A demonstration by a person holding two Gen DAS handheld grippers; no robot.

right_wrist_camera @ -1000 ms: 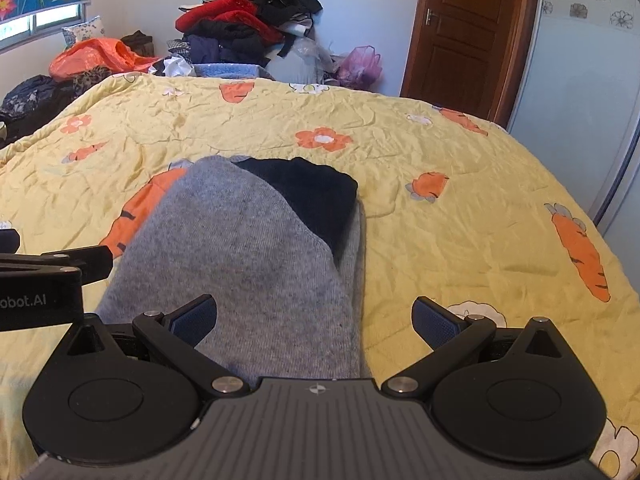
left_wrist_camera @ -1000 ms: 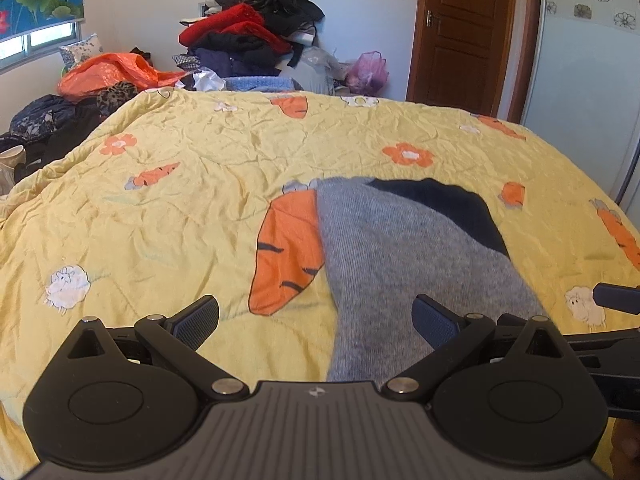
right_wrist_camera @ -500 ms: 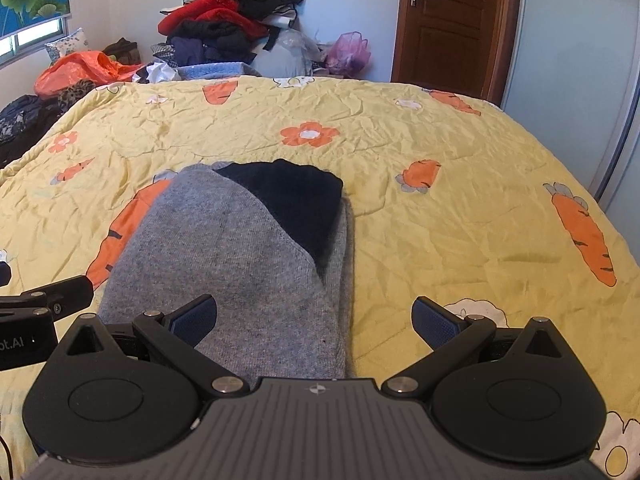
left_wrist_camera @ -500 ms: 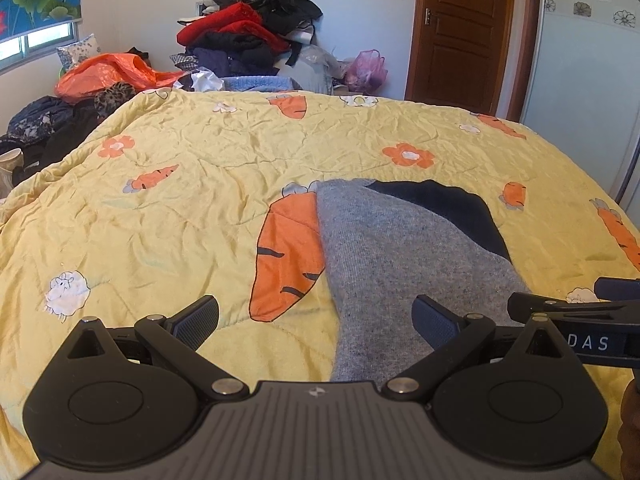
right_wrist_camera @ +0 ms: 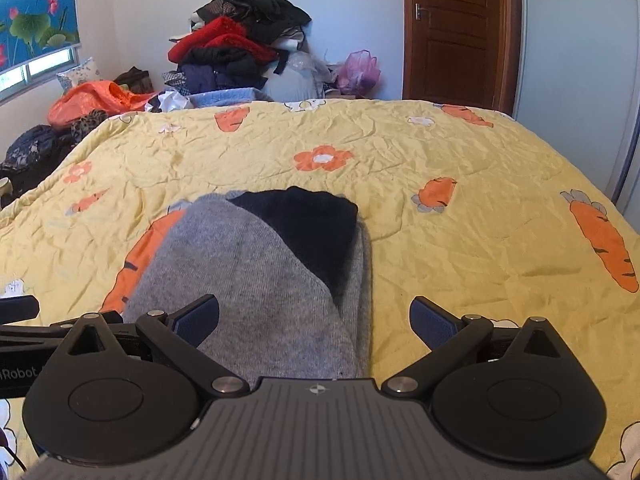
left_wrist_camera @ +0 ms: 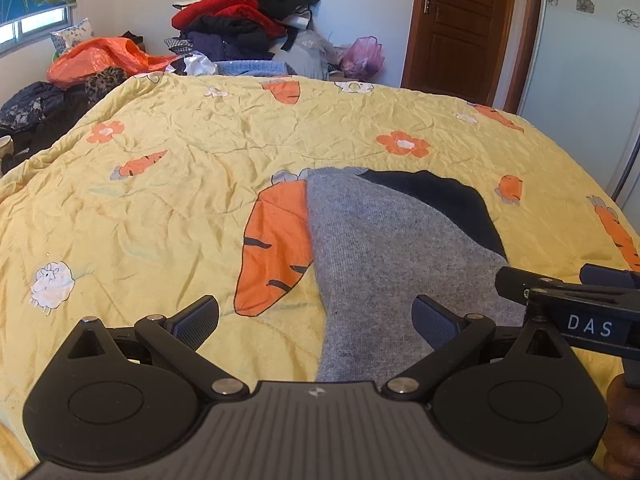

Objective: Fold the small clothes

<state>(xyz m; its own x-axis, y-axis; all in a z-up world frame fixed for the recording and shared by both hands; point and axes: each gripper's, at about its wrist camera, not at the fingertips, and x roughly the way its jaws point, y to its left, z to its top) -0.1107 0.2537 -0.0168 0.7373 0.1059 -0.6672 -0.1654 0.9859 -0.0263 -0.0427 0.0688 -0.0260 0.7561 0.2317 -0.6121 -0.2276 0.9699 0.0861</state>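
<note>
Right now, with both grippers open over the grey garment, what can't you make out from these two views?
- Grey garment, near hem: hidden under the left gripper body in the left wrist view, and under the right gripper in the right wrist view.
- Its type and fold layers: only the top grey panel and the dark navy part show.
- Clothes pile: too tangled and far to separate items.
- Yellow quilt: near edge cut off.

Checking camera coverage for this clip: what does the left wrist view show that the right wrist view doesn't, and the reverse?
Only the left wrist view shows the right gripper, the sheep print and the whole big carrot print.

Only the right wrist view shows the garment's right edge lying on bare quilt.

Both show the grey and navy knit garment, the clothes pile, the wooden door, and open jaws holding nothing.
</note>
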